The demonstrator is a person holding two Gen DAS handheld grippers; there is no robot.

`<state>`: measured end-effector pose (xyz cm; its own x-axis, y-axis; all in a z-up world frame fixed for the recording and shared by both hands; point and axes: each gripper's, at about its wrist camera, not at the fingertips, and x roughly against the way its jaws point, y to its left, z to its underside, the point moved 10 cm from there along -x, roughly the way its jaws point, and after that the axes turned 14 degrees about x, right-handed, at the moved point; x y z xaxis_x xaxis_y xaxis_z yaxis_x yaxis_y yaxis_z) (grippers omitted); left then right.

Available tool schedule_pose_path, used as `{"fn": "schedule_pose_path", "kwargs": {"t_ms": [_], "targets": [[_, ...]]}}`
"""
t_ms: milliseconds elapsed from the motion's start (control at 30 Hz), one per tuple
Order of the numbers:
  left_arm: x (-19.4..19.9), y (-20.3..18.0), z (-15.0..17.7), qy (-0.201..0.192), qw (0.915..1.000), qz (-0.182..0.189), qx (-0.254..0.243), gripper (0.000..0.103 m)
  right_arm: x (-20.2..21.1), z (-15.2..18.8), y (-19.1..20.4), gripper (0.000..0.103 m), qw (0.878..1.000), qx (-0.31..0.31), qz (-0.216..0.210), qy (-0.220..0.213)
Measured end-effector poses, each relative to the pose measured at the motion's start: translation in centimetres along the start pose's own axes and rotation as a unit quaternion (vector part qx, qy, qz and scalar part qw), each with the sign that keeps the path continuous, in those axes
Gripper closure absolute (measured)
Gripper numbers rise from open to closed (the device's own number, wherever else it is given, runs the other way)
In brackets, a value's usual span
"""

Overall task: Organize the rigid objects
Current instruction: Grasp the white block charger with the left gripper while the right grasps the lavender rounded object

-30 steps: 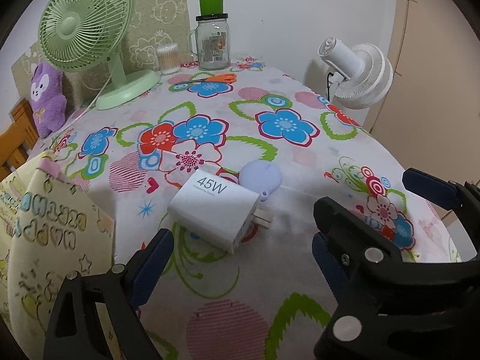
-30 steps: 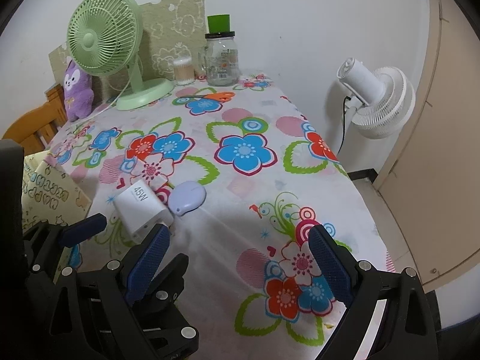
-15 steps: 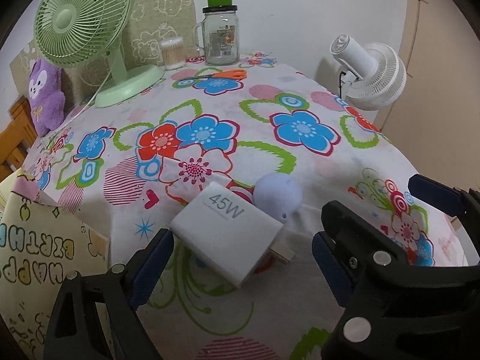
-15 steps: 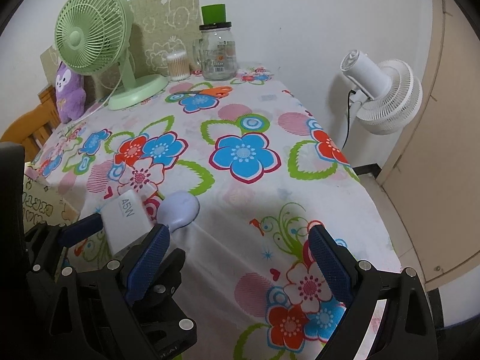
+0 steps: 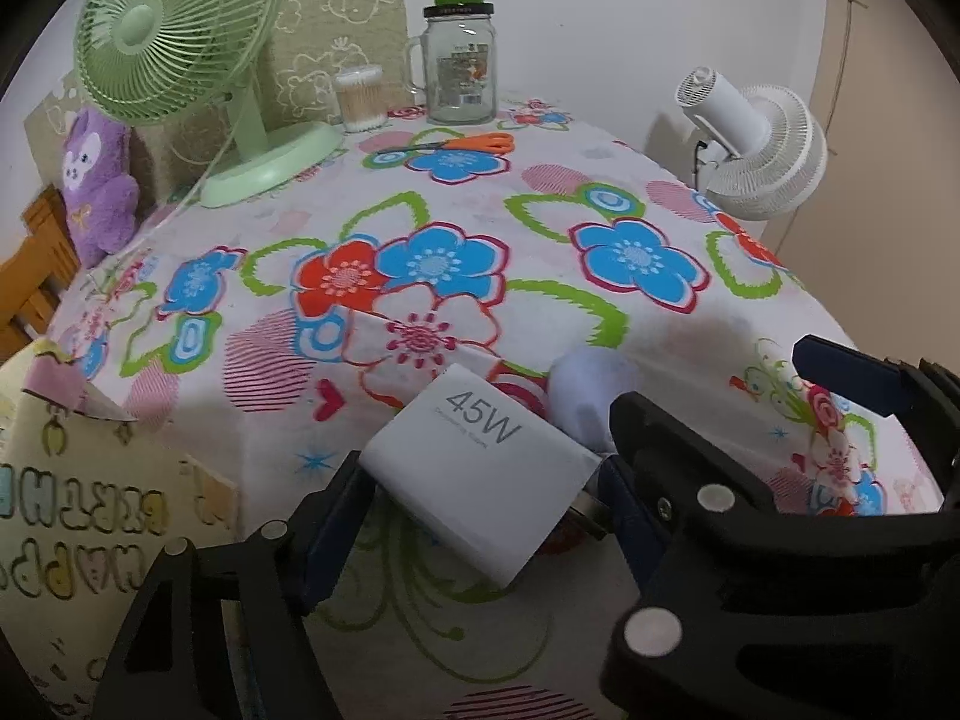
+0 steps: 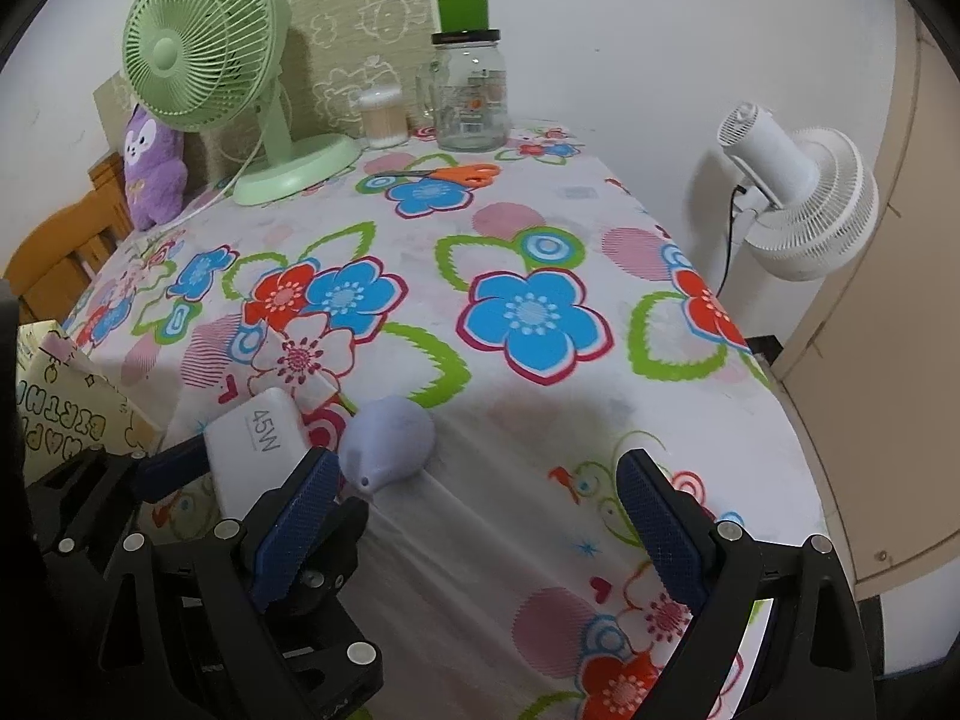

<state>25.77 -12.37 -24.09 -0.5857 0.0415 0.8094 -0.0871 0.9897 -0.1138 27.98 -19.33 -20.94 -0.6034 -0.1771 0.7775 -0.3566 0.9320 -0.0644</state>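
Observation:
A white 45W charger (image 5: 480, 474) lies on the flowered tablecloth (image 5: 432, 228) with its prongs pointing right. My left gripper (image 5: 480, 495) straddles it, and its jaws are closing with the charger between the blue pads. The left pad sits at the charger's corner and the right pad is by the prongs. Just right of the charger rests a lilac rounded object (image 6: 390, 438). My right gripper (image 6: 480, 501) hovers open and wide above the cloth beside it, its left finger (image 6: 297, 504) close to that object and nothing between its fingers.
At the back stand a green desk fan (image 5: 174, 36), a cotton-swab tub (image 5: 359, 99), a glass jar (image 5: 459, 69) and orange scissors (image 5: 474, 143). A purple plush (image 5: 99, 192) sits left, a birthday gift bag (image 5: 78, 498) near left. A white fan (image 6: 804, 198) stands beyond the right table edge.
The left gripper has moved forward over the charger and its jaws have narrowed around it. The right gripper has come closer to the lilac object, still wide open.

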Motion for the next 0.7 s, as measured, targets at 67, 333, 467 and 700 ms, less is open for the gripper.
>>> {"fn": "schedule_pose_path", "kwargs": {"t_ms": [67, 333, 467, 700], "targets": [[0.0, 0.5, -0.1, -0.004, 1.0000, -0.009, 0.001, 0.024, -0.3, -0.2, 0.3, 0.008, 1.000, 0.003, -0.005, 0.000], [0.0, 1.1, -0.1, 0.001, 1.0000, -0.005, 0.008, 0.024, -1.8, -1.0, 1.5, 0.009, 1.000, 0.014, -0.013, 0.009], [-0.1, 1.1, -0.2, 0.002, 1.0000, -0.003, 0.008, 0.024, -2.8, -0.7, 1.6, 0.017, 0.999, 0.010, -0.019, 0.028], [-0.1, 1.1, -0.2, 0.006, 0.9999, -0.003, 0.011, 0.024, -2.9, -0.6, 1.8, 0.053, 0.999, 0.008, -0.011, 0.034]]}}
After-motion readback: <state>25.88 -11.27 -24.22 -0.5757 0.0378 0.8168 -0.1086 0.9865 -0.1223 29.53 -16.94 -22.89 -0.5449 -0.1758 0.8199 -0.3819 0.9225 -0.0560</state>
